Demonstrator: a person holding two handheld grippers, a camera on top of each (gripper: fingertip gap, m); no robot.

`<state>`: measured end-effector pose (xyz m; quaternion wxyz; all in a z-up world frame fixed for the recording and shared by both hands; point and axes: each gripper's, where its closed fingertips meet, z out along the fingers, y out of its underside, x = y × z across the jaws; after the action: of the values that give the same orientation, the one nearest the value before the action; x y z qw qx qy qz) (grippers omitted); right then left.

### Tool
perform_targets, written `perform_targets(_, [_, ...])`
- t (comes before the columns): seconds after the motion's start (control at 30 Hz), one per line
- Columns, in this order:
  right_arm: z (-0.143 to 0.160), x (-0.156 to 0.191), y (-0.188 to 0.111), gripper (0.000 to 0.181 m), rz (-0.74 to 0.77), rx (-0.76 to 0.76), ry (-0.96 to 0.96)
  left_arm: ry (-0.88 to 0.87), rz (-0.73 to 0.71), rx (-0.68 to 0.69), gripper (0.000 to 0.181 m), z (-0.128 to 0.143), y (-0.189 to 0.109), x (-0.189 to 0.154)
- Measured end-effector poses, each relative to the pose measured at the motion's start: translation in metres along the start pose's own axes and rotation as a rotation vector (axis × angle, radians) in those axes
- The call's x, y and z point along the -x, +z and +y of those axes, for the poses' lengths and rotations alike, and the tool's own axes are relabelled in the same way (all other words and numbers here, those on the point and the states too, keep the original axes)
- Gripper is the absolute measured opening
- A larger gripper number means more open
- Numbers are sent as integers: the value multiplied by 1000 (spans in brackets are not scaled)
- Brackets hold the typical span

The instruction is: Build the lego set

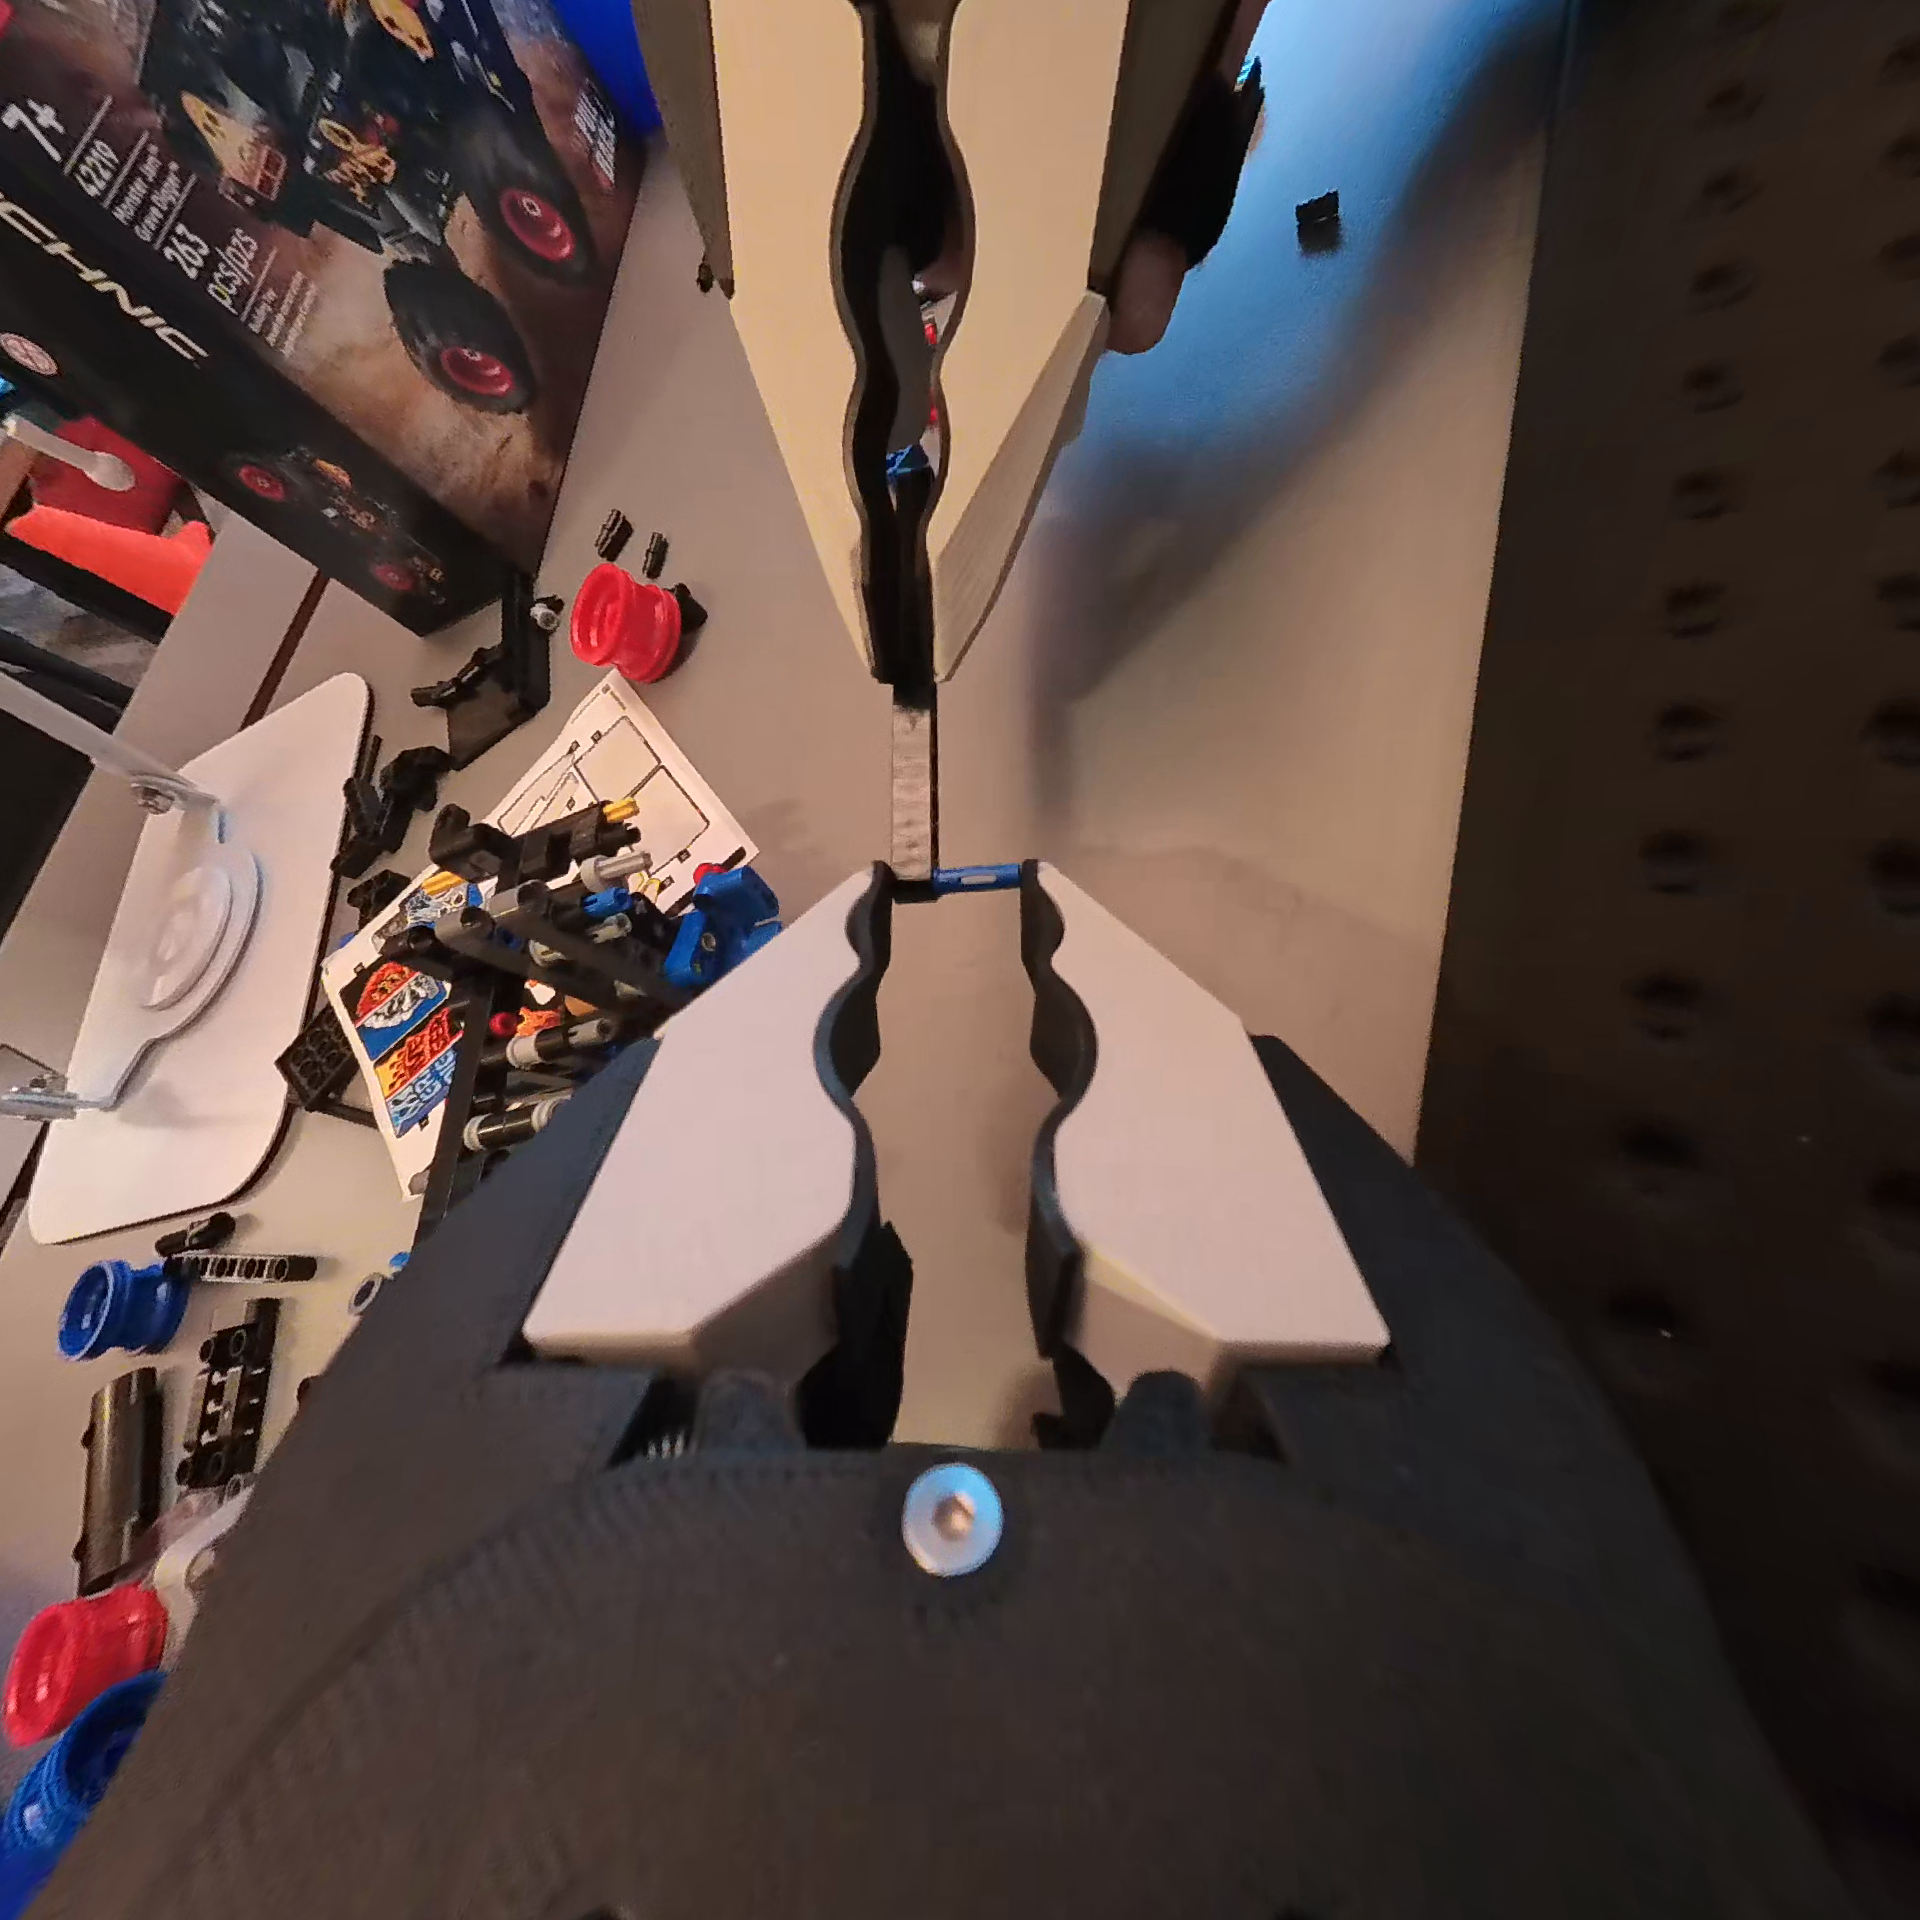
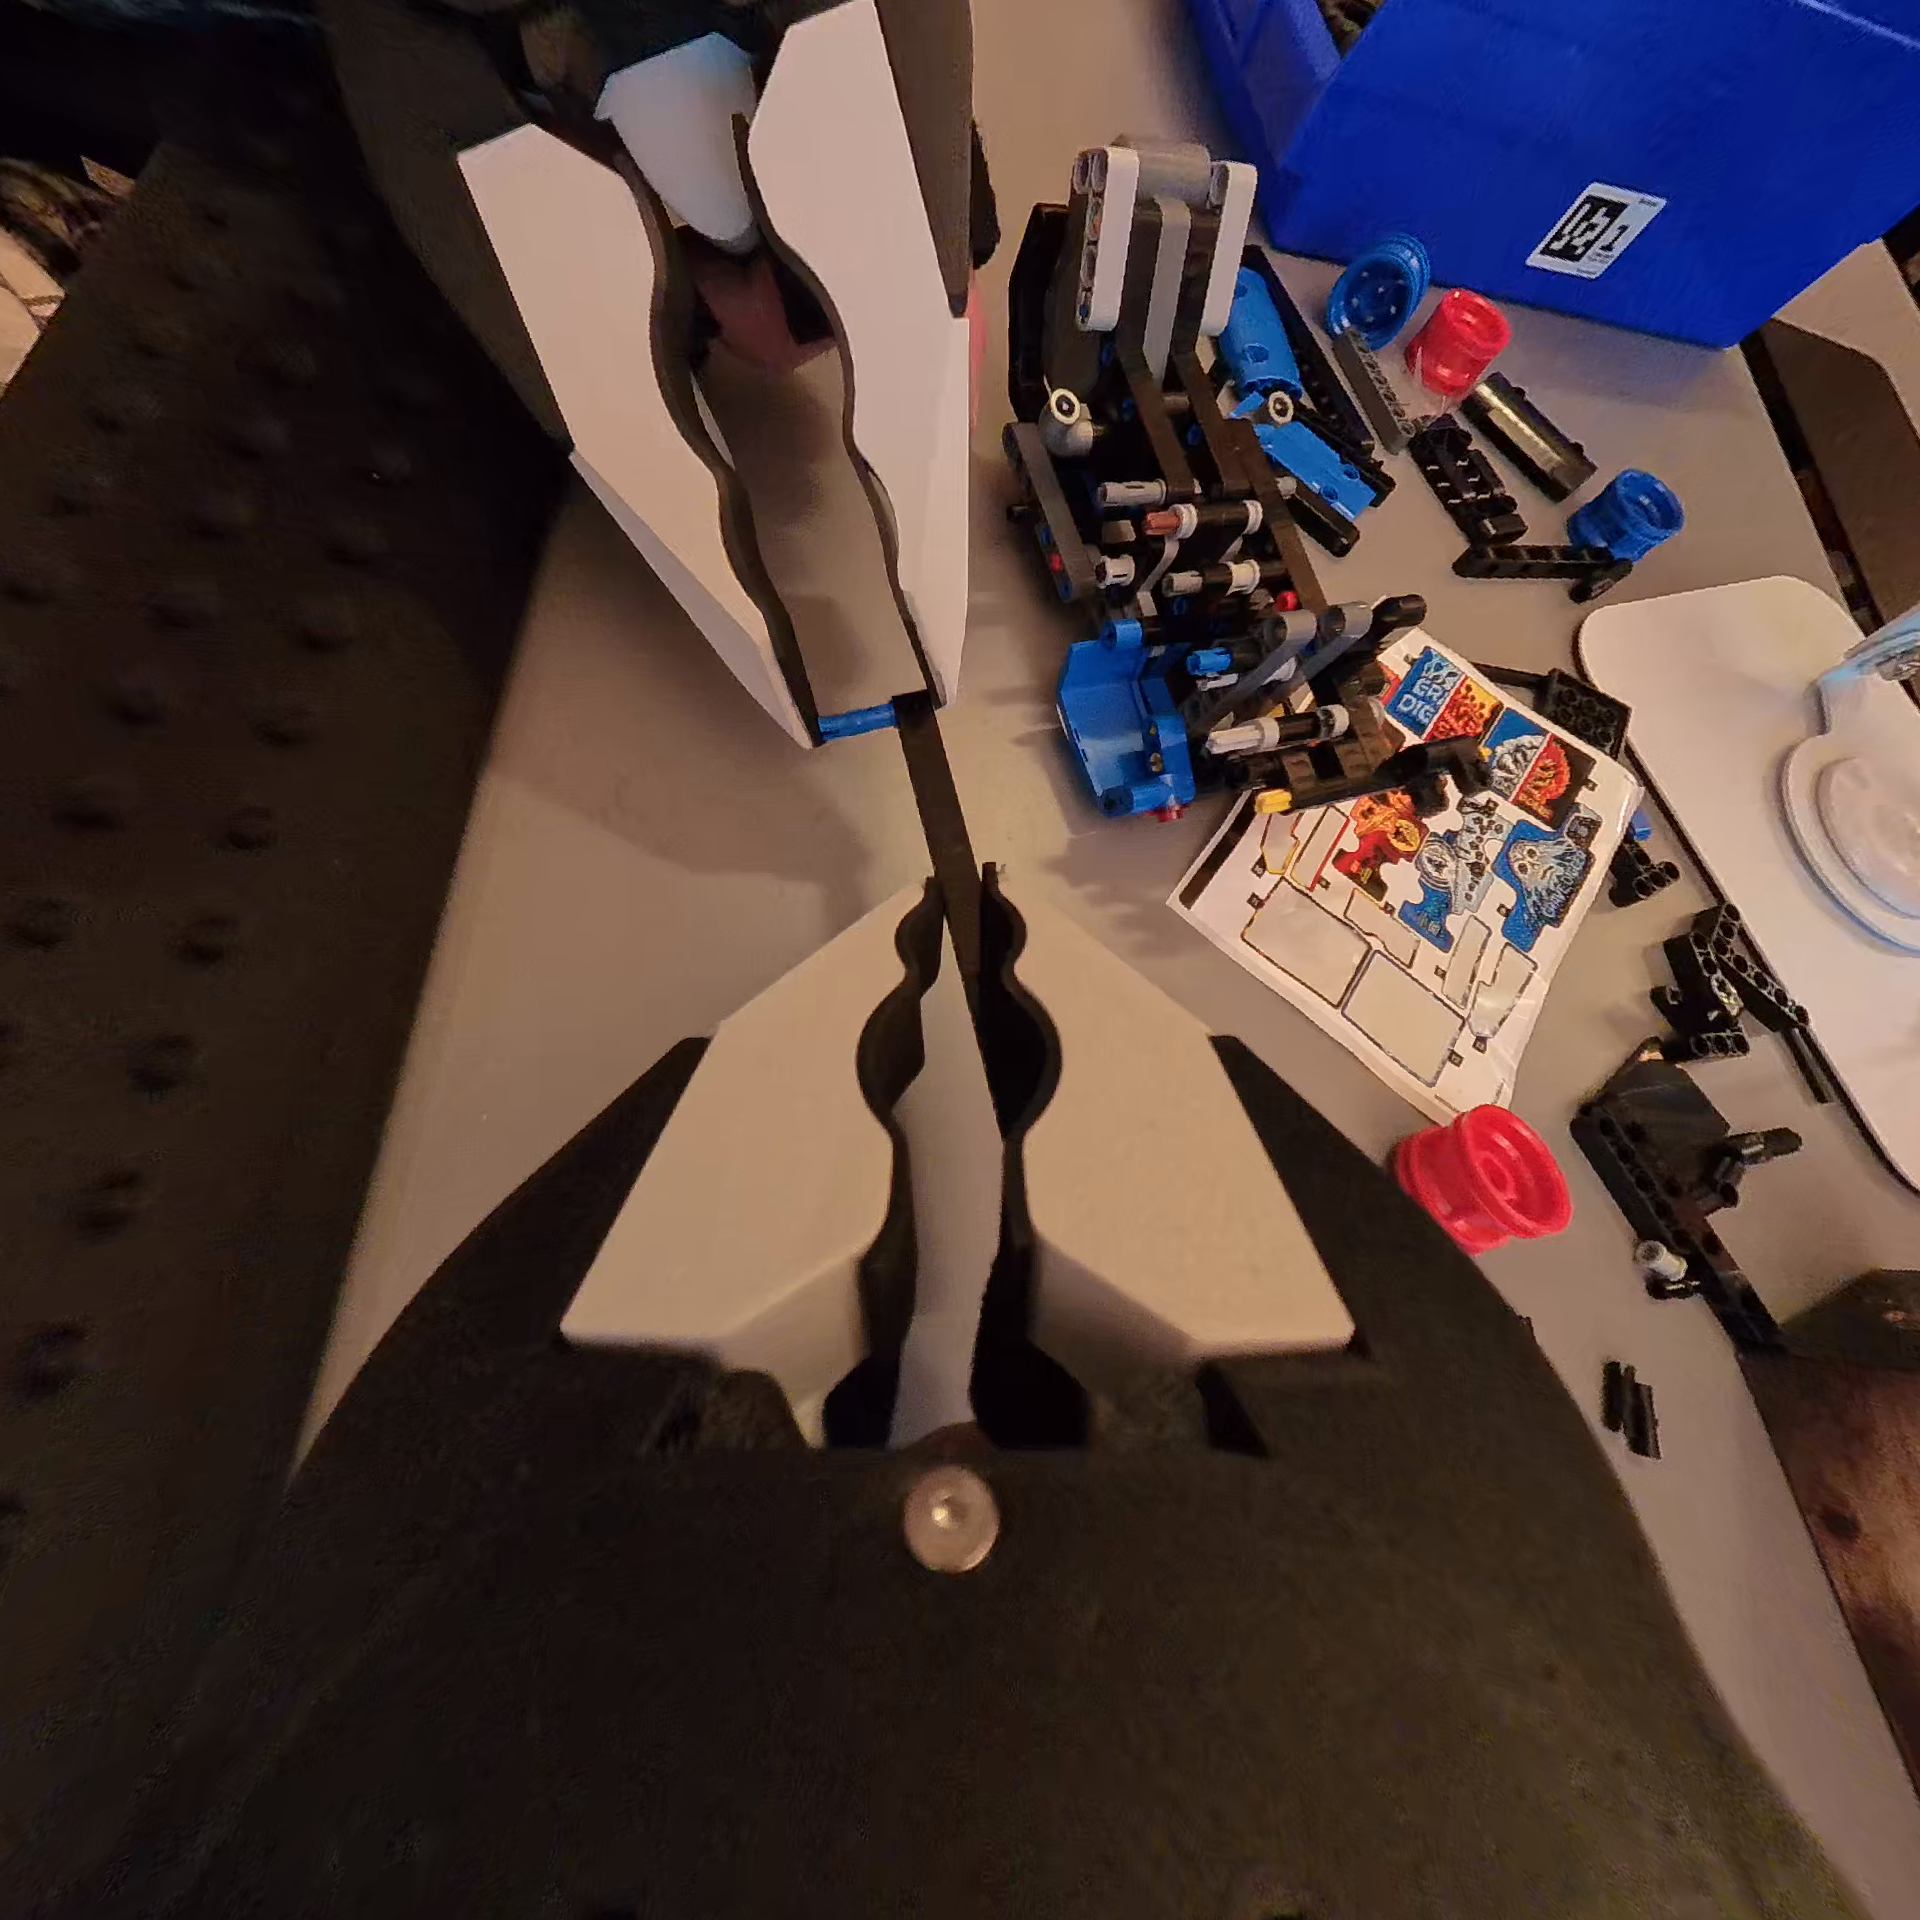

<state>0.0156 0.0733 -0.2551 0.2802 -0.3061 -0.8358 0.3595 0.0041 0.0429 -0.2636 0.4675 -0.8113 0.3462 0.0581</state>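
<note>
My right gripper (image 2: 961, 888) is shut on a long thin black beam (image 2: 940, 800) and holds it above the grey table. My left gripper (image 1: 956, 878) faces it, closed across the beam's far end and a small blue pin (image 1: 971, 878). The pin lies between the beam (image 1: 914, 790) and one fingertip, pressed against the beam's end. The right gripper (image 1: 909, 675) shows at the top of the left wrist view. The left gripper (image 2: 873, 717) and the pin (image 2: 857, 719) show at the top of the right wrist view. The partly built black and blue model (image 2: 1195, 540) lies on the table beside them.
A sticker sheet (image 2: 1403, 883), red wheel hubs (image 2: 1486, 1174), blue hubs and loose black parts lie around the model. A blue bin (image 2: 1558, 135) stands at the back. The set's box (image 1: 312, 260) and a white stand base (image 1: 208, 935) are nearby. A black perforated surface (image 1: 1714, 831) borders the table. Spacing between my two grippers at the tips: around 4 centimetres.
</note>
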Motion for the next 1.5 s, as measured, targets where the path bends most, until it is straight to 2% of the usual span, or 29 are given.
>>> perform_targets(0.1, [0,0,0,4,-1,-4,3,-10,2,-6,25,-1,0,0])
perform_targets(0.3, [-3,-3,-2,4,11,-18,7,-79,53,-25,43,-2,2,-4])
perform_targets(0.47, [-4,-3,-4,4,11,-35,16,-67,35,-23,41,-1,5,-2])
perform_targets(0.73, [-6,2,-4,4,-17,-47,8,-58,15,-33,26,-3,5,1])
perform_targets(1.0, [-9,1,-7,5,-23,-74,20,-92,41,-23,45,-1,7,-1])
perform_targets(1.27, [-10,3,-8,4,-37,-83,16,-67,37,-11,26,1,10,-2])
perform_targets(1.5, [-10,3,-9,5,-39,-86,21,-64,30,-19,25,0,9,0])
